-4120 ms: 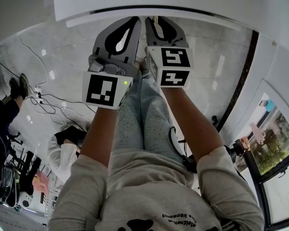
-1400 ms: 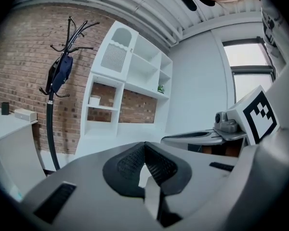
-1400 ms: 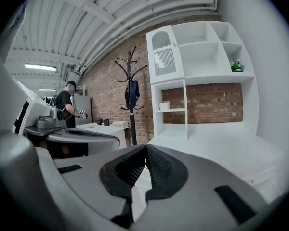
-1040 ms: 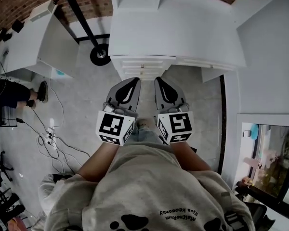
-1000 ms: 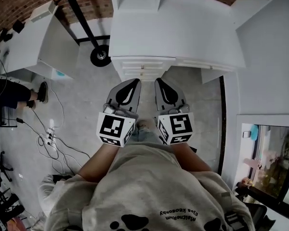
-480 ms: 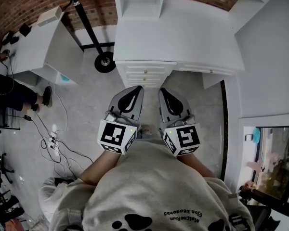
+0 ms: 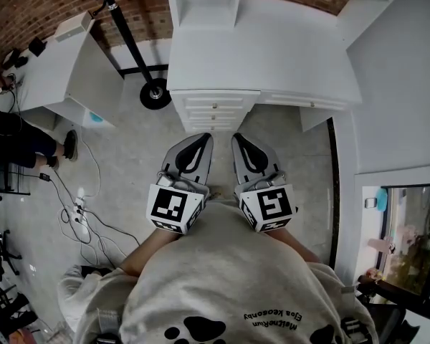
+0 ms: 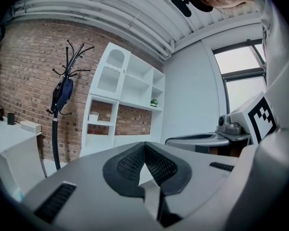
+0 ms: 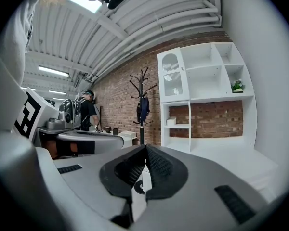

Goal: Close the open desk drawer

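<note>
View steeply down from a standing person's head. At far left, a white side table (image 7: 54, 67) and a black coat stand (image 7: 132, 41) stand on a grey floor. In the centre, the left gripper (image 7: 198, 142) and the right gripper (image 7: 244, 142) are held side by side in front of the body. Each has its jaws pressed fully together and grips nothing. Beyond their tips, not touching them, is the white desk (image 7: 272, 49) with its stack of drawers (image 7: 215, 111). Every front looks flush, so the drawer appears closed, though this angle leaves some doubt. The task seems finished. The next move would be only a check, or a level push on any front that stands proud.
</note>
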Demonstrator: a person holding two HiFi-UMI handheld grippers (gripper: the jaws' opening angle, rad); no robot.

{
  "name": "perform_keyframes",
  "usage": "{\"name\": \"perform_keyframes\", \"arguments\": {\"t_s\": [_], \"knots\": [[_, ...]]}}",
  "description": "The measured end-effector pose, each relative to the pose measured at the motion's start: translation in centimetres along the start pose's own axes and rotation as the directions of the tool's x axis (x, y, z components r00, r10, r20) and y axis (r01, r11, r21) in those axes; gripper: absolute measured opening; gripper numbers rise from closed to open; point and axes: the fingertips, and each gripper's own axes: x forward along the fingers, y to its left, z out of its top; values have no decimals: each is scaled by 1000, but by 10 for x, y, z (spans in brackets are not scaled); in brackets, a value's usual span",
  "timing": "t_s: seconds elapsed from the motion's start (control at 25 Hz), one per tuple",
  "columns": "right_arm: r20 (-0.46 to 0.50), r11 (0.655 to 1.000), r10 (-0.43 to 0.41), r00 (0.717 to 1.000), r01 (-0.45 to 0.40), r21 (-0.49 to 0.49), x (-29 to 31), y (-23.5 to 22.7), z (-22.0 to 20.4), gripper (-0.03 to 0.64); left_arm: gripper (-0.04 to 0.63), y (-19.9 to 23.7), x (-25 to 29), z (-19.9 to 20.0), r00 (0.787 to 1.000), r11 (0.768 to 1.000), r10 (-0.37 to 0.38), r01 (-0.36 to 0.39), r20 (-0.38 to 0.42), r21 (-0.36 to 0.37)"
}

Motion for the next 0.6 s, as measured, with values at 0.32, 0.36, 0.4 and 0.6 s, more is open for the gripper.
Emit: {"name": "perform_keyframes", "arguments": {"t_s": [0.32, 0.36, 0.4, 0.6], "knots": [[-9, 1000, -3, 1000, 3, -2, -2, -4, -7, 31, 18, -1, 0, -6, 1000, 1000, -5, 5, -10, 6], [-5, 1000, -4, 1000, 4, -3, -2, -4, -7, 31, 18, -1, 0, -5, 1000, 1000, -7, 7, -7, 8], [-1, 1000, -5, 1000, 5, -5, -2, -5, -6, 31, 18, -2, 0, -5, 1000, 1000, -8, 8, -6, 9], [-17, 1000, 1, 1000, -1, -5, -7, -2, -12, 31, 18, -12, -1, -10, 999, 999, -38, 38, -12, 21]]}}
